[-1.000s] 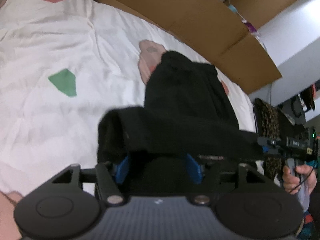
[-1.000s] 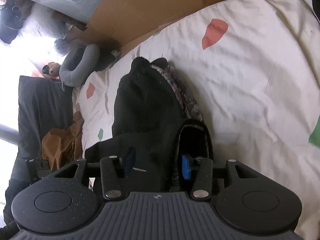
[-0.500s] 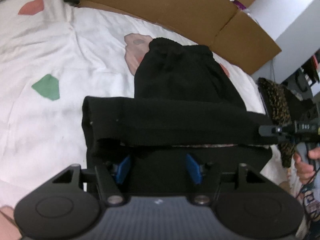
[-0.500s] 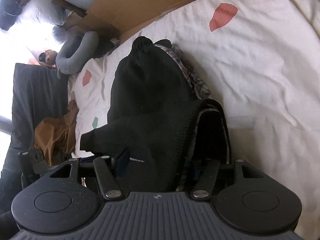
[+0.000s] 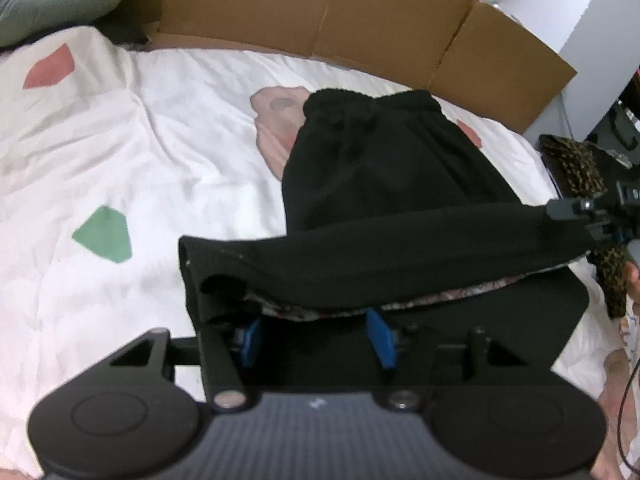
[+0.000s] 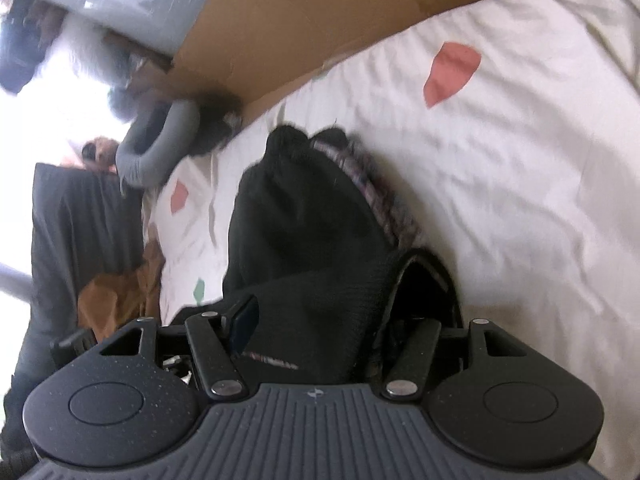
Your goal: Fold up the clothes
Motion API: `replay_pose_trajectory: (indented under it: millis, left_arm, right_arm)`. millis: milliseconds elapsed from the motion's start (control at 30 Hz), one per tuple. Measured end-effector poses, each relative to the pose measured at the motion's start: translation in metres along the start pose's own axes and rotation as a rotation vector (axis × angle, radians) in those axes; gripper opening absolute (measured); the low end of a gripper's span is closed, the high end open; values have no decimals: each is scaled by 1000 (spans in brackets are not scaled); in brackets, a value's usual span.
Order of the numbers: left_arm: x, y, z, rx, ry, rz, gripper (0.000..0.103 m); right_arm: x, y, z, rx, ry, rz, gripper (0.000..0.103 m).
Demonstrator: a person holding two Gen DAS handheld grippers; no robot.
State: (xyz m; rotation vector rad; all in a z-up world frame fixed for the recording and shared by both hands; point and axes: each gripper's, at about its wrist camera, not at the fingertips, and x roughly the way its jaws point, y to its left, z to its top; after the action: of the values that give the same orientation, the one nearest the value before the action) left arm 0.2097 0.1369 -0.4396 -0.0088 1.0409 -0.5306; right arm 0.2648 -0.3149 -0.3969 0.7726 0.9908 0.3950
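We hold the black knit garment's [image 5: 380, 184] hem taut to fold it over. Our 2 grippers, left [image 5: 316, 336] and right [image 6: 320, 344], are each clamped on a corner.

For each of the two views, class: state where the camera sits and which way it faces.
Left wrist: on the left claw, looking across the white bedspread toward cardboard; the right claw shows at right.
Right wrist: on the right claw, looking along the lifted hem toward a grey pillow.
Shared: black garment, bedspread, cardboard.

Black garment [image 5: 384, 184] with patterned lining, near hem lifted, waistband end flat on bedspread [image 5: 152, 152]
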Motion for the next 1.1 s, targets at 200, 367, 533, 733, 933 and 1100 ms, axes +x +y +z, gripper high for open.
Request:
replay_pose_trajectory:
  millis: [200, 367, 533, 733, 933, 1100]
  left_arm:
    - [3, 1, 10, 14, -15, 13, 57]
    - [1, 7, 20, -14, -29, 14, 57]
    - [0, 12, 33, -12, -55, 35, 57]
    - [-7, 21, 49, -17, -107, 60, 57]
    - [-13, 31, 64, 5, -127, 87, 57]
    - [-17, 36, 66, 35, -115, 101, 57]
  right_arm:
    - [1, 0, 16, 2, -15, 0, 76]
    - [3, 4, 30, -9, -18, -12, 77]
    - [7, 9, 46, -37, -22, -33, 77]
    - [4, 17, 65, -86, -75, -59, 77]
    - [2, 24, 80, -153, -76, -88, 77]
    - [1, 29, 84, -234, -52, -112, 77]
